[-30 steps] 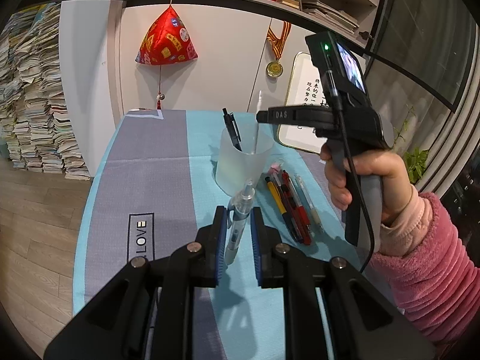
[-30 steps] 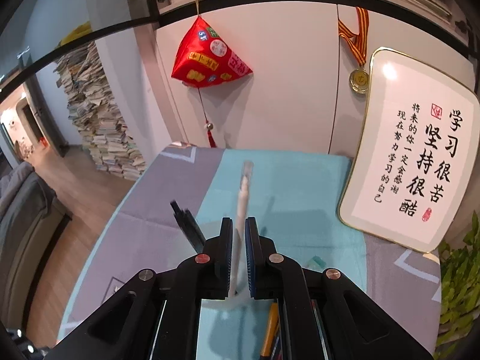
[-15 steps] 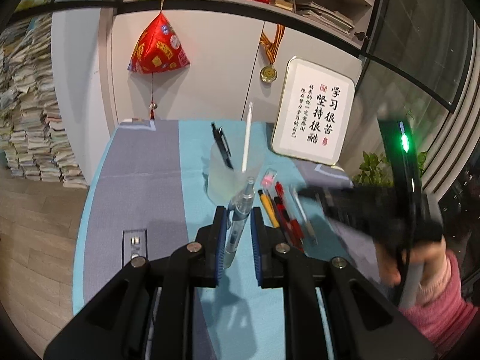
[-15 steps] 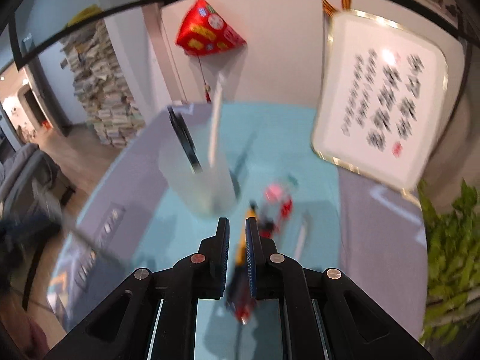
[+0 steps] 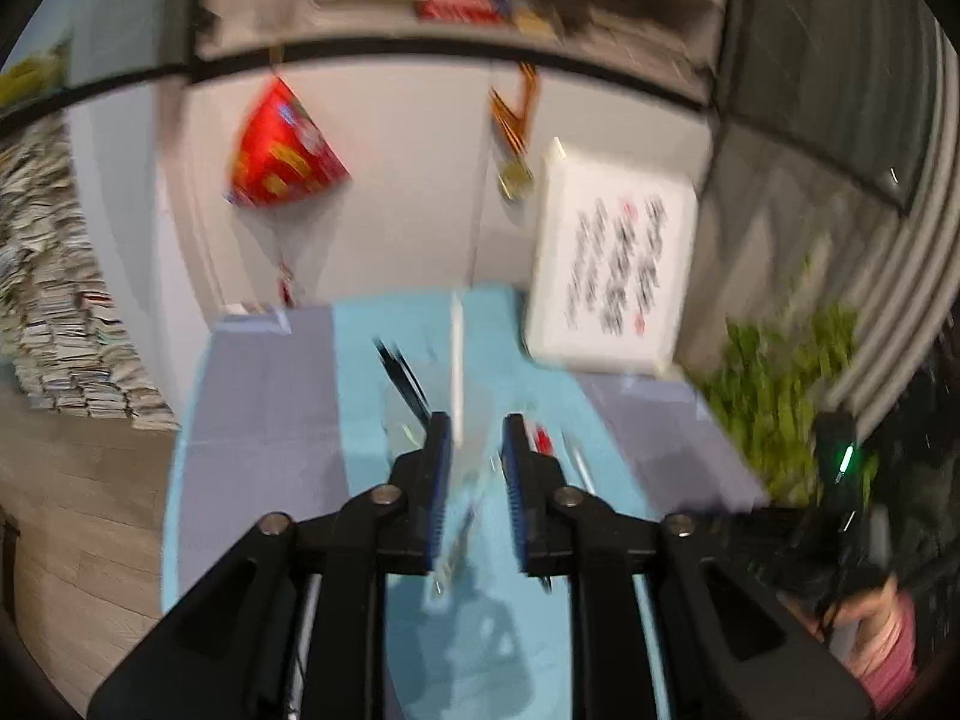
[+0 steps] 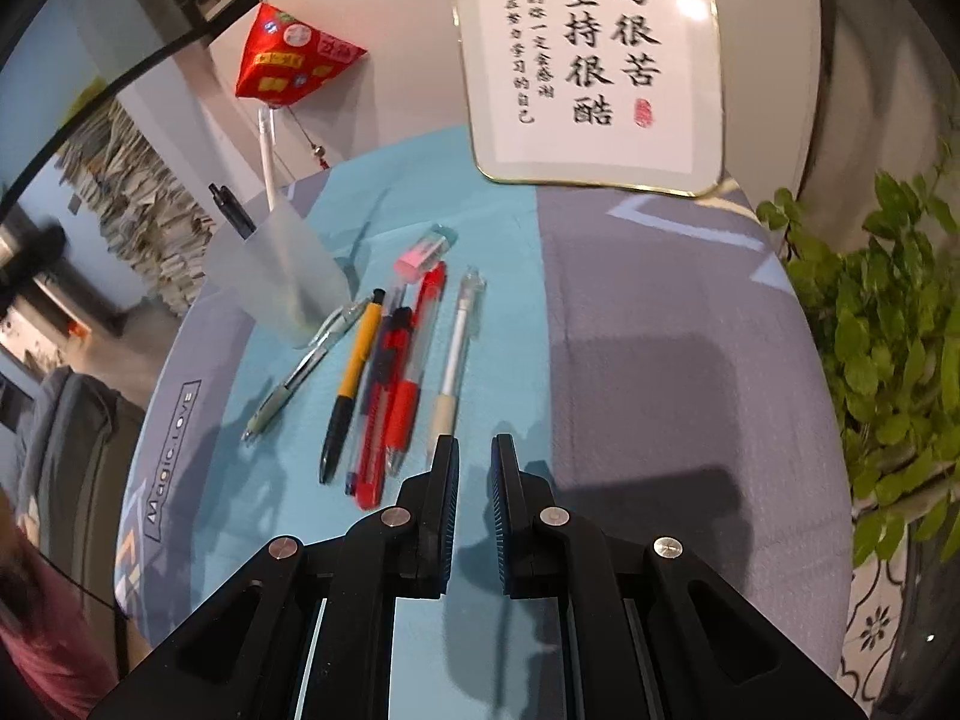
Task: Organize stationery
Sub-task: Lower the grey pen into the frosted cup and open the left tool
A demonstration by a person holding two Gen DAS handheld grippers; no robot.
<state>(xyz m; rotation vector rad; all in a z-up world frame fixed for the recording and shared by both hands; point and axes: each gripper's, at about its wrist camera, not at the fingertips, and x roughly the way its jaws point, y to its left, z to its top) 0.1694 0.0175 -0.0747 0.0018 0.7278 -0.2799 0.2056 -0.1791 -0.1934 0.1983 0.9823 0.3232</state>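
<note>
On my right wrist view, the frosted cup (image 6: 282,282) sits at centre left, with a black pen (image 6: 231,210) and a white pen (image 6: 266,150) standing in it. Just right of the cup a clear pen (image 6: 300,369) lies slanted, its upper end touching the cup's base. Next come a yellow pen (image 6: 354,369), a red pen (image 6: 414,360) and a pale white pen (image 6: 455,354), side by side, with a pink eraser (image 6: 423,252) above them. My right gripper (image 6: 475,456) at lower centre has a narrow gap between its jaws and nothing in it, hovering just below the white pen's tip.

My left wrist view is badly blurred. The left gripper (image 5: 475,450) stands parted at centre; a faint clear shape shows between the jaws, but I cannot tell whether it is held.

The blue-and-grey tablecloth (image 6: 648,312) covers the table. A red hanging ornament (image 6: 288,60) is upper left, a framed calligraphy board (image 6: 591,60) top centre, a green plant (image 6: 888,312) at right.
</note>
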